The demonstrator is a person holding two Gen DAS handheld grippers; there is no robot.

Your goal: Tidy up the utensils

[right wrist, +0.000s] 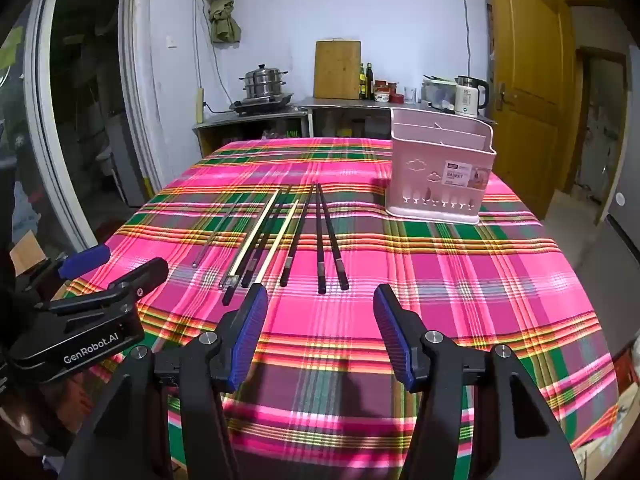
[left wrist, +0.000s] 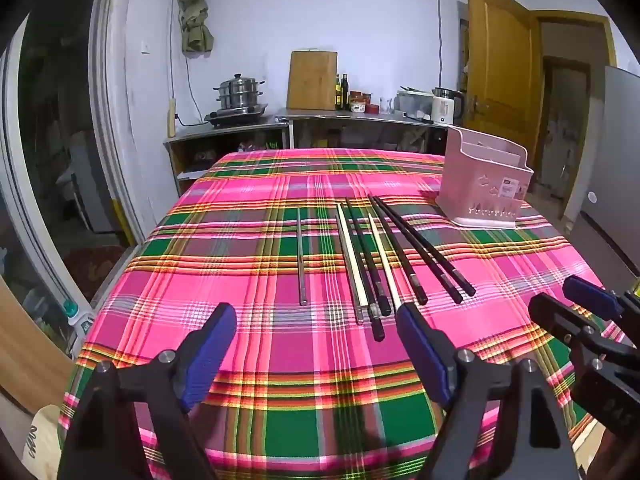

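"GenRobot.AI" on left gripper [right wrist: 86, 266], probably "BASKET" on pink caddy [right wrist: 440, 168]

The right gripper [right wrist: 320, 320] hangs over a plaid tablecloth [right wrist: 460, 280], its blue-padded jaws wide apart with nothing between them. Ahead, chopsticks [right wrist: 288, 236] lie side by side: black, pale and metal ones. A pink utensil basket [right wrist: 440, 176] stands upright beyond them to the right. The left gripper [right wrist: 116, 268] shows at the left edge.

Home kitchen (steamer pot [left wrist: 239, 90], kettle [left wrist: 447, 106])
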